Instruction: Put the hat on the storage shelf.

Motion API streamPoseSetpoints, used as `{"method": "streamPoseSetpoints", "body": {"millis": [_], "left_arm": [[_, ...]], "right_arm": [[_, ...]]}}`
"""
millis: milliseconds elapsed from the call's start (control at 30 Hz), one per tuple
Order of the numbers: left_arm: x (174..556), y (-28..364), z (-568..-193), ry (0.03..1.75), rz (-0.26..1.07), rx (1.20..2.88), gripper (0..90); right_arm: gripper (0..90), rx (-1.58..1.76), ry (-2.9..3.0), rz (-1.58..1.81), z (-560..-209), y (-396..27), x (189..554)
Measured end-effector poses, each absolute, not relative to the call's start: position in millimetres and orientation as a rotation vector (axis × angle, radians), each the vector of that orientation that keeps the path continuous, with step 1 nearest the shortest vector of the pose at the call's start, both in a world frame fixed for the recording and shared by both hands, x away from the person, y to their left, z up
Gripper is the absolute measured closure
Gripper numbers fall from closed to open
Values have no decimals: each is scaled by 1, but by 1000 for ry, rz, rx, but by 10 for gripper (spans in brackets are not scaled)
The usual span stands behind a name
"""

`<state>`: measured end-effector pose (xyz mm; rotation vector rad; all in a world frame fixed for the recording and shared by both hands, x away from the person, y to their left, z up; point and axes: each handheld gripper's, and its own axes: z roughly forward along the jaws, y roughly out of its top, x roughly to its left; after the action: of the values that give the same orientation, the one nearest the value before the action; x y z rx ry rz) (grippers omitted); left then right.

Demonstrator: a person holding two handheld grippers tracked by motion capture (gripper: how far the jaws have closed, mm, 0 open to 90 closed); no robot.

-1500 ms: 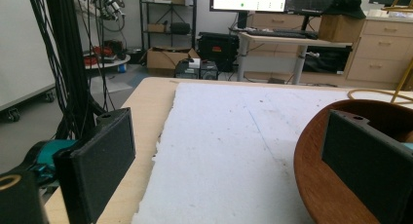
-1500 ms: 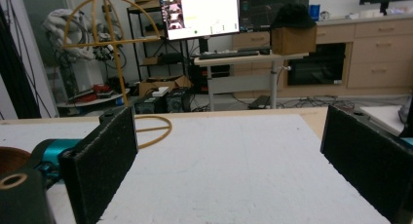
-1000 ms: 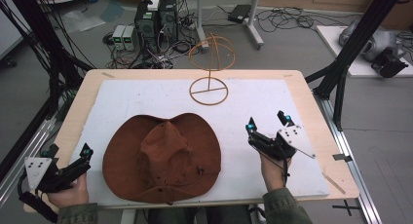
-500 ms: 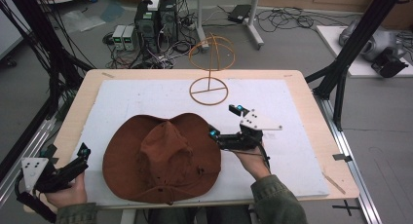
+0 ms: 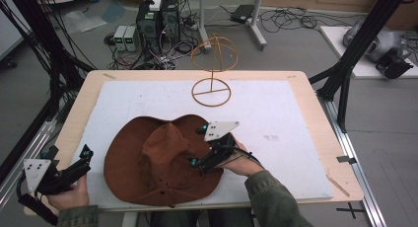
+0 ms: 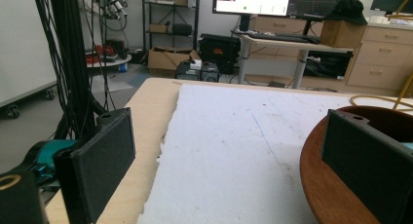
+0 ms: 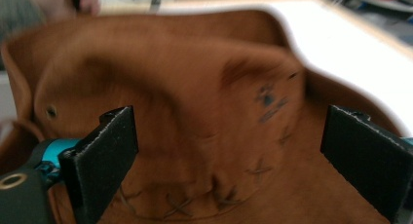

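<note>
Right gripper [image 5: 201, 150] hovers jaws apart over the brown hat [image 5: 153, 163] lying near the table's [image 5: 315, 113] front edge; left gripper [image 5: 69, 160] open beside it. Soft, light felt — pinch the crown [image 7: 195, 117], I'd say.

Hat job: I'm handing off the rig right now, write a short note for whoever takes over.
Right gripper: open, over the hat's crown on its right side, jaws either side of the crown in the right gripper view, nothing gripped yet.
Left gripper: open, holding nothing, at the table's near left corner, just left of the brim.
Hat: brown, lying flat on the white mat, near edge of the table.
Wire hat stand: bare, at the far edge of the mat.
Done: right gripper is in place over the hat.
Left: probably close on the crown, lift it and set it on the stand.
</note>
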<state>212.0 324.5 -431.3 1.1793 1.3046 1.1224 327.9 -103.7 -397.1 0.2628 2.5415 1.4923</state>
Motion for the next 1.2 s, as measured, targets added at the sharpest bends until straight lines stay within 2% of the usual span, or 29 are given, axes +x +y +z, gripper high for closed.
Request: {"method": "streamPoseSetpoints", "body": {"millis": [467,500,633,767,1200], "left_arm": [[212,324,-430,1299,1119,1175,62],[213,325,-431,1303,1117,1174,62],[213,324,-431,1301,1116,1176,62],[213,324,-431,1299,1114,1183,62],[214,323,-431,1301,1119,1183,62]], "right_arm": [[72,223,2700,1271,-422,-65,334],[226,202,2694,1290,-420,-65,335],[465,124,2689,1345,-417,-64,334],[859,62,2718,1250,-422,-58,331],[885,166,2683,1265,-422,-60,326]]}}
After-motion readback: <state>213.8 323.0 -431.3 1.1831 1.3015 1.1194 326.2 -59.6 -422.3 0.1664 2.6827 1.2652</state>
